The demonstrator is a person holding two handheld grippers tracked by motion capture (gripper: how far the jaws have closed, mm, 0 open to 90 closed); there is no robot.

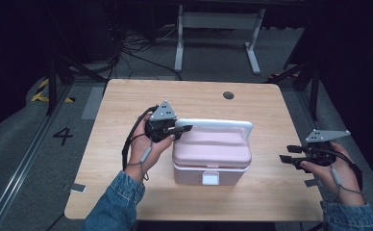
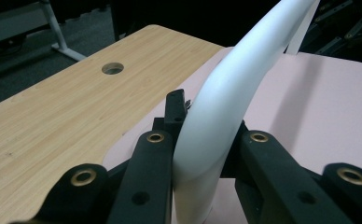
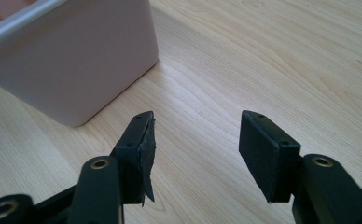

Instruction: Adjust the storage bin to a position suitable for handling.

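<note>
A pink box with a white base and front latch stands in the middle of the wooden table. Its white carry handle stands raised over the lid. My left gripper is shut on the handle's left end; in the left gripper view the white handle is pinched between both jaws above the pink lid. My right gripper is held open to the right of the box, near the table's right edge. In the right gripper view its jaws stand apart above bare wood, with the box's corner ahead to the left.
A round cable hole lies in the table's far right part. A white table frame stands on the floor beyond. Dark stands and cables flank both sides of the table. A small tag sticks out at the near left edge.
</note>
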